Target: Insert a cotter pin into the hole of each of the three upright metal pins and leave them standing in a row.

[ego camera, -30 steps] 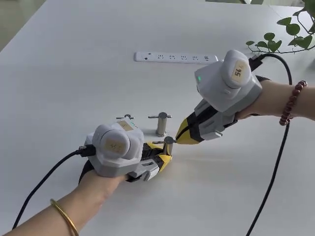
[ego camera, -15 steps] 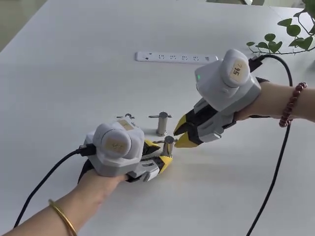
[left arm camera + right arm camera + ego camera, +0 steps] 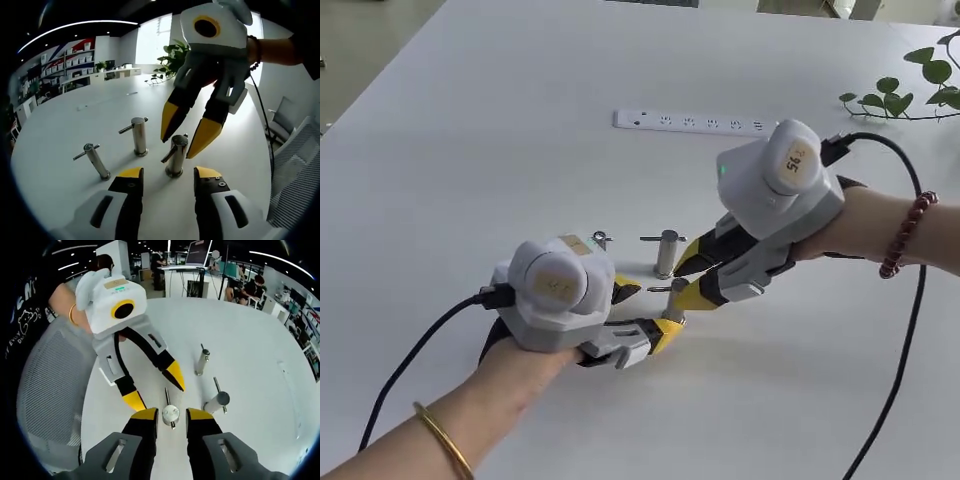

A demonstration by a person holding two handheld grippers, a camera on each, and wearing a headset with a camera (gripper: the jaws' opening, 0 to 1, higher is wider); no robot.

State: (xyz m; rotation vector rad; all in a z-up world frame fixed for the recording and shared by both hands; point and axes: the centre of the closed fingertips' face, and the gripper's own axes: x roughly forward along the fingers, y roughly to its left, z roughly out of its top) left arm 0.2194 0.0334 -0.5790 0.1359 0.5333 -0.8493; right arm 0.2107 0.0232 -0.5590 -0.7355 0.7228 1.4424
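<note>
Left gripper [image 3: 169, 173]: I see its jaws apart, straddling the nearest pin [image 3: 176, 155] low down, no grip.
Right gripper [image 3: 171, 415]: jaws apart, flanking that pin's head.
Nearest pin: upright on the table [image 3: 60, 130], cotter pin [image 3: 166, 156] through.
Middle pin [image 3: 138, 136], far pin [image 3: 95, 160]: upright alongside.

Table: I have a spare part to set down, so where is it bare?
Bare: the wide stretch of table left of the power strip, and the band between the strip and the pins. Crowded: the three pins in the middle, where the left gripper and the right gripper both straddle the nearest pin.
</note>
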